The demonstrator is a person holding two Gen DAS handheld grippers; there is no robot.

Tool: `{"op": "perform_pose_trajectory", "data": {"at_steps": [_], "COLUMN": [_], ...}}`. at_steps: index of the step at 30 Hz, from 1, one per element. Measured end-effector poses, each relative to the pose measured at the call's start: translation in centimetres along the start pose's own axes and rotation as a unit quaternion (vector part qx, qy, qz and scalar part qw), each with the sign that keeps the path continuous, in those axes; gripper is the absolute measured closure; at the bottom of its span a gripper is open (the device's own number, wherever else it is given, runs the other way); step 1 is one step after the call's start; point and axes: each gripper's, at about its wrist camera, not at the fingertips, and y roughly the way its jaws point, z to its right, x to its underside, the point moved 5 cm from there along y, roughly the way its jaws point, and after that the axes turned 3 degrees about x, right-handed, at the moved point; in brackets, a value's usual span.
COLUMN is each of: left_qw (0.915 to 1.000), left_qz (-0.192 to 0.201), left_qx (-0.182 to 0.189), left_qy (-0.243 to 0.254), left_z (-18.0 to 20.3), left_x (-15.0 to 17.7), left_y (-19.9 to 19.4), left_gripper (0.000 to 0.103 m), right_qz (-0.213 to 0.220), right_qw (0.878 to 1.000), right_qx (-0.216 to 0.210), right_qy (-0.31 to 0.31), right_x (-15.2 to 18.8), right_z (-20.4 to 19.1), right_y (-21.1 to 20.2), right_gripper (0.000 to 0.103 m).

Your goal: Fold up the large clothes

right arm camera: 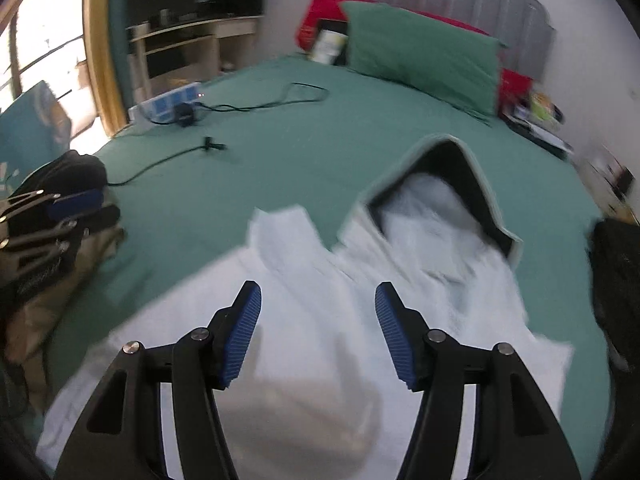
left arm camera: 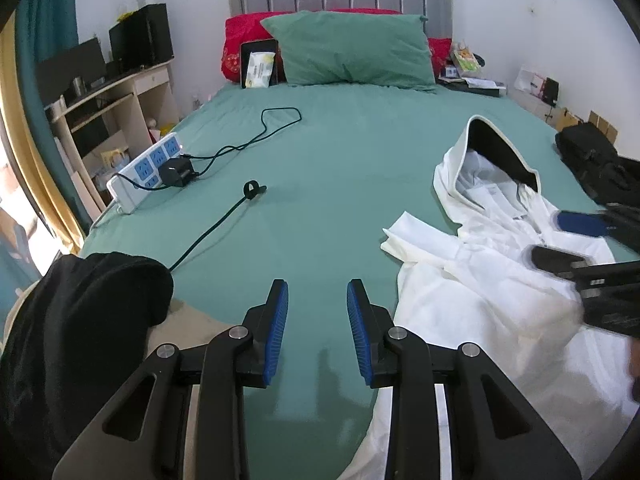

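Note:
A white hooded garment [left arm camera: 492, 280] with a dark-lined hood [left arm camera: 500, 152] lies crumpled on the right side of the green bed [left arm camera: 320, 152]. It fills the lower middle of the right wrist view [right arm camera: 320, 340], hood [right arm camera: 452, 168] pointing toward the pillows. My left gripper [left arm camera: 317, 312] is open and empty, above bare sheet just left of the garment. My right gripper [right arm camera: 318, 320] is open and empty, hovering over the garment's chest; it shows blurred in the left wrist view [left arm camera: 560, 240]. The left gripper shows at the left edge of the right wrist view [right arm camera: 80, 208].
A power strip [left arm camera: 148, 168] with a black charger and cables [left arm camera: 260, 128] lies at the bed's left. A black garment [left arm camera: 80, 320] sits at the near left corner. Green pillow [left arm camera: 352, 48] and red pillows by the headboard. A black bag [left arm camera: 592, 160] lies at the right edge.

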Motion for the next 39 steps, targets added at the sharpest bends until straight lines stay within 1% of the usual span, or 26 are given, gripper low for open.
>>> {"op": "perform_pose_trajectory", "data": {"at_steps": [2, 5, 8, 12, 13, 14, 15, 16, 17, 18, 19, 23, 27, 31, 35, 39], "left_qw": [1.0000, 0.9998, 0.9995, 0.9983, 0.9982, 0.9980, 0.9979, 0.9977, 0.9973, 0.9970, 0.9970, 0.9977, 0.9980, 0.9986, 0.9992, 0.9997], "left_qz": [-0.003, -0.004, -0.005, -0.009, -0.008, -0.007, -0.007, -0.007, -0.007, -0.006, -0.005, 0.000, 0.002, 0.007, 0.006, 0.005], "left_qx": [-0.004, -0.012, -0.016, -0.017, -0.019, -0.020, -0.020, -0.016, -0.010, -0.006, -0.006, -0.005, 0.000, -0.001, -0.001, 0.002], "left_qy": [-0.006, -0.015, -0.028, -0.055, -0.057, -0.059, -0.061, -0.066, -0.072, -0.076, -0.077, -0.068, -0.063, -0.052, -0.039, -0.025], "left_z": [-0.6, -1.7, -2.9, -4.6, -4.9, -5.1, -5.2, -5.4, -5.4, -5.3, -5.3, -4.6, -3.9, -3.2, -2.1, -0.7], "left_x": [-0.1, -0.2, -0.4, -0.7, -0.8, -0.8, -0.8, -0.8, -0.9, -0.8, -0.9, -1.0, -1.4, -1.6, -1.9, -1.8], "left_y": [0.2, 0.5, 0.6, 0.8, 0.7, 0.7, 0.6, 0.5, 0.4, 0.2, 0.1, -0.2, -0.6, -1.1, -1.2, -1.0], "left_gripper": [0.070, 0.070, 0.070, 0.070, 0.070, 0.070, 0.070, 0.070, 0.070, 0.070, 0.070, 0.070, 0.070, 0.070, 0.070, 0.070], "right_qz": [-0.004, -0.018, -0.034, -0.063, -0.068, -0.070, -0.074, -0.078, -0.075, -0.067, -0.064, -0.050, -0.023, 0.012, 0.053, 0.095], "right_qw": [1.000, 0.999, 0.998, 0.996, 0.995, 0.995, 0.995, 0.995, 0.996, 0.996, 0.996, 0.997, 0.998, 0.999, 0.998, 0.995], "right_qx": [-0.013, -0.037, -0.051, -0.067, -0.067, -0.066, -0.065, -0.060, -0.057, -0.058, -0.057, -0.055, -0.053, -0.046, -0.036, -0.019], "right_qy": [-0.008, 0.000, 0.007, 0.018, 0.019, 0.020, 0.018, 0.015, 0.011, 0.002, -0.004, -0.012, -0.010, -0.013, -0.001, 0.036], "right_x": [-0.8, -1.5, -2.2, -2.1, -1.9, -1.7, -1.5, -1.3, -1.3, -1.3, -1.4, -1.8, -3.2, -4.6, -5.6, -6.1], "right_z": [-1.4, -2.7, -3.5, -3.8, -3.8, -3.8, -3.9, -3.9, -3.9, -4.1, -4.1, -3.7, -2.8, -1.7, 0.1, 3.4], "right_y": [2.3, 5.6, 8.5, 11.5, 12.1, 12.5, 12.7, 12.8, 12.8, 12.4, 12.2, 10.9, 8.7, 5.4, 1.6, -3.0], "right_gripper": [0.043, 0.043, 0.043, 0.044, 0.048, 0.056, 0.079, 0.085, 0.086, 0.094, 0.098, 0.099, 0.100, 0.100, 0.100, 0.100]}}
